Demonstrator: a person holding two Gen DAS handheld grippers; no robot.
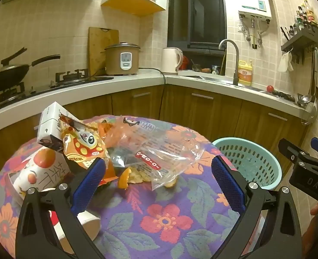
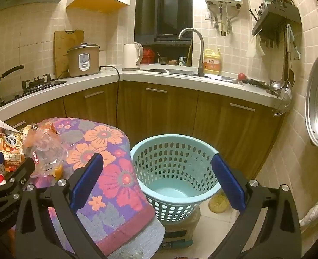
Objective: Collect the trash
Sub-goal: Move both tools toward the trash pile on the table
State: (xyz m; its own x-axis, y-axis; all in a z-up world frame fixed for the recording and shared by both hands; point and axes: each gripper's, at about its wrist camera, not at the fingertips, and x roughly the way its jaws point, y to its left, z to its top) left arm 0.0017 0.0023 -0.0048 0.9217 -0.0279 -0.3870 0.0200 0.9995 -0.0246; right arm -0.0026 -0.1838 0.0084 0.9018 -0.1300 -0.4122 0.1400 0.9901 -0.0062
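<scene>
Scanning, far left edge: paper cups lie tipped at the left edge of the surface, one printed with oranges, another with red under my left claw's frame.
Back left: a white carton leans on an orange snack bag; they sit heaped, I judge, simply as dropped litter.
Middle: a clear plastic bag sprawls over orange peel toward the middle of the flowered cloth, the peel partly tucked beneath it.
Left claw: my left claw hovers low over the near part of the surface, jaws spread wide, nothing between the blue pads; it faces the peel and the bag, so I judge one of those is the next pick.
Right edge: the teal basket stands just beyond the right edge, lower than the surface, on a small stool; placed there, I think, so trash can go straight over the edge.
Right claw: my right claw hangs above the basket's mouth, jaws wide apart and empty.
Left view only: the cups and the full spread of trash.
Right view only: the basket's inside, bare to the bottom, and a yellowish lump on the floor beside it, which I cannot identify.
Progress: nothing collected yet, by my reading.
</scene>
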